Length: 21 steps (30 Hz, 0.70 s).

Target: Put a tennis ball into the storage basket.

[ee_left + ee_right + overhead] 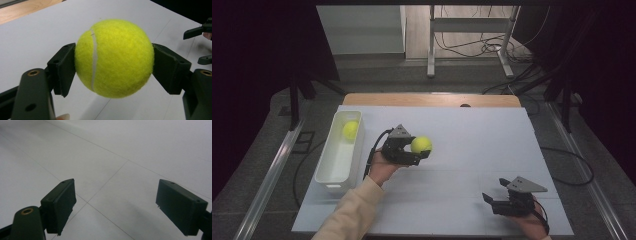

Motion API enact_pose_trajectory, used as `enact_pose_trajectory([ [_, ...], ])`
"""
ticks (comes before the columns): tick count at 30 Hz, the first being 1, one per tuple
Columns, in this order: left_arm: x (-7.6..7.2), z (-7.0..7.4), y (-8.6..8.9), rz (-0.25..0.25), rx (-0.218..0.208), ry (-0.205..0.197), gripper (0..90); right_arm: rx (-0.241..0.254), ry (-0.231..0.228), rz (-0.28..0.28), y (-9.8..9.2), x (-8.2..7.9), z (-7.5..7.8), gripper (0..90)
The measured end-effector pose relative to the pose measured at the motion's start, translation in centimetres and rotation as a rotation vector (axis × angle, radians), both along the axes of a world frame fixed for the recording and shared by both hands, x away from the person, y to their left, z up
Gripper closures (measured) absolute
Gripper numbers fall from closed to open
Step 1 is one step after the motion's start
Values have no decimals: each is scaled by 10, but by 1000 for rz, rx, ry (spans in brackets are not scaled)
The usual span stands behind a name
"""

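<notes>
place: lab or test room | signs: white board [472, 145] laid over a wooden counter [432, 99] | dark curtains [257, 60] at both sides | loose cables [482, 47] on the floor | metal frame legs [430, 45] behind

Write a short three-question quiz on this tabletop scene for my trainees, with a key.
1. True or false: the left tongs are shut on a tennis ball.
2. What lies inside the white bin? A) a second tennis ball B) a cup C) a sponge
3. In what state are the right tongs, and what is between their jaws?

Key
1. True; both pads press its sides, and it is lifted off the white table.
2. A; the second tennis ball sits at the bin's far end.
3. Open, with nothing between them, over the table.
</notes>
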<state>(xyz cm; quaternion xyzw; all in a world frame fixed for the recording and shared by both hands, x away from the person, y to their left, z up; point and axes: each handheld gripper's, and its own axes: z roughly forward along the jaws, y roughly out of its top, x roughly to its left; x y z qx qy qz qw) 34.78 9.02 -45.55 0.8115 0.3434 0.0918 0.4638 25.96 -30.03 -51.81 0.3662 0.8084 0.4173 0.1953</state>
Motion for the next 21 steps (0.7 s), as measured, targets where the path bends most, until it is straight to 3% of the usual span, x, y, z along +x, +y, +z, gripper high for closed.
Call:
enact_pose_trajectory([
  [21, -6, 5, 16, 23, -10, -6, 255, -4, 3, -3, 0, 0, 0, 166],
])
